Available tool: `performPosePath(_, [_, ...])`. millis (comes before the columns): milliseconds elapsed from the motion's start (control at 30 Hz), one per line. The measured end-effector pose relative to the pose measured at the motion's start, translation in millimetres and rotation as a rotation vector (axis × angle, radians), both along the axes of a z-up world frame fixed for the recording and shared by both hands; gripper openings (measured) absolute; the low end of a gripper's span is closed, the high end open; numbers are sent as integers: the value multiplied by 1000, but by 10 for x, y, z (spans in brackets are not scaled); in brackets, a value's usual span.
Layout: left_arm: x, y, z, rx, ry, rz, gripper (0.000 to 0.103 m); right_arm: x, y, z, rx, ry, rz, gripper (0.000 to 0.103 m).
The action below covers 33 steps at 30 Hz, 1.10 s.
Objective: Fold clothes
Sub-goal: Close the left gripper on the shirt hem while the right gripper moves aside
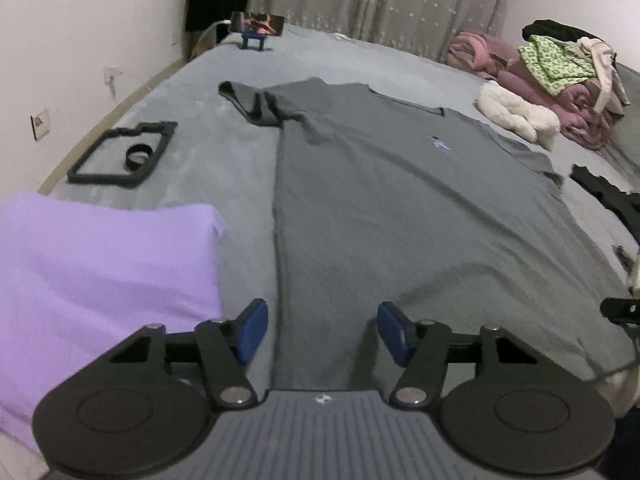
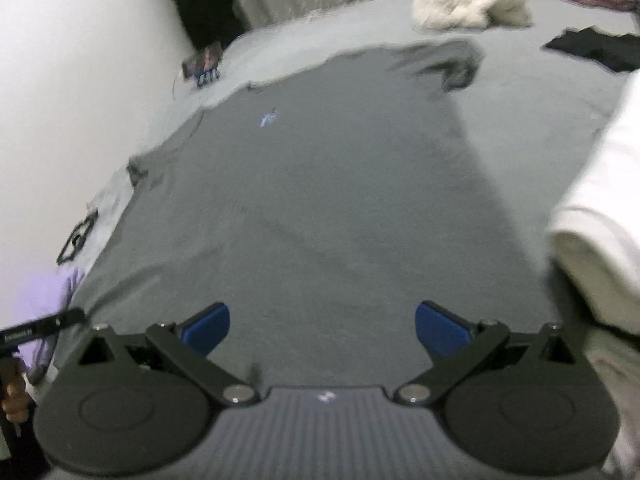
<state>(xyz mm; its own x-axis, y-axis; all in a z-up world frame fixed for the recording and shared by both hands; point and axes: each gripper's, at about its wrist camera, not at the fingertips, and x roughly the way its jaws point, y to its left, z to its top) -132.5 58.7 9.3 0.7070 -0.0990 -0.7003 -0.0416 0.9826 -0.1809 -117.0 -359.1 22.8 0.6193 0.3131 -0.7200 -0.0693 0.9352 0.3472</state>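
While a dark grey short-sleeved cotton T-shirt (image 1: pixel 400 200) lies flat on the grey-sheeted bed (image 1: pixel 208 92), both claws hover above its hem. Left claw (image 1: pixel 322 332) and right claw (image 2: pixel 322 330) gape wide, holding nothing.

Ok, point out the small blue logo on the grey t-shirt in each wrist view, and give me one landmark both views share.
Left wrist view: the blue logo sits right of centre, upper half, on the grey t-shirt.
Right wrist view: the logo sits left of centre, upper part of the shirt.
Shared landmark: the fluffy white item on the bed beyond the shirt.
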Motion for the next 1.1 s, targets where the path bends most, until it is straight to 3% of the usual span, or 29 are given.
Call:
performPosePath(167, [-114, -67, -21, -2, 14, -21, 59, -304, -298, -79, -60, -6, -128, 103])
performPosePath(267, [-150, -100, -35, 9, 14, -30, 56, -430, -488, -192, 56, -25, -164, 102])
performPosePath(300, [-147, -104, -44, 17, 11, -31, 52, -454, -533, -207, 86, -36, -174, 97])
performPosePath(367, [-148, -96, -51, 31, 7, -27, 22, -482, -577, -215, 116, -44, -196, 78])
performPosePath(400, [-154, -68, -40, 15, 10, -28, 12, -514, -626, -205, 126, -46, -218, 61])
performPosePath(433, [-161, -27, -28, -19, 18, -28, 2, -547, -675, -194, 137, -48, -239, 54])
performPosePath(500, [-198, 29, -2, -54, 25, -21, 2, -632, -777, -181, 158, -61, -285, 56])
performPosePath(600, [-258, 53, 21, -67, 30, -13, 2, -713, -860, -182, 148, -72, -310, 82])
performPosePath(667, [-264, 58, -6, -83, 48, -1, 6, -732, -889, -237, 153, -65, -319, 81])
performPosePath(767, [-253, 49, -60, -80, 56, -4, 11, -754, -933, -315, 163, -56, -329, 58])
performPosePath(800, [-258, 44, -60, -80, 53, -3, 11, -745, -944, -334, 173, -57, -325, 44])
performPosePath(833, [-263, 36, -59, -78, 49, -4, 9, -734, -952, -349, 178, -57, -322, 23])
performPosePath(867, [-268, 27, -53, -75, 45, -8, 2, -720, -956, -353, 177, -54, -321, 12])
performPosePath(1100, [-361, 154, 195, -103, 10, -9, 1, -838, -959, -65, 172, -137, -302, 8])
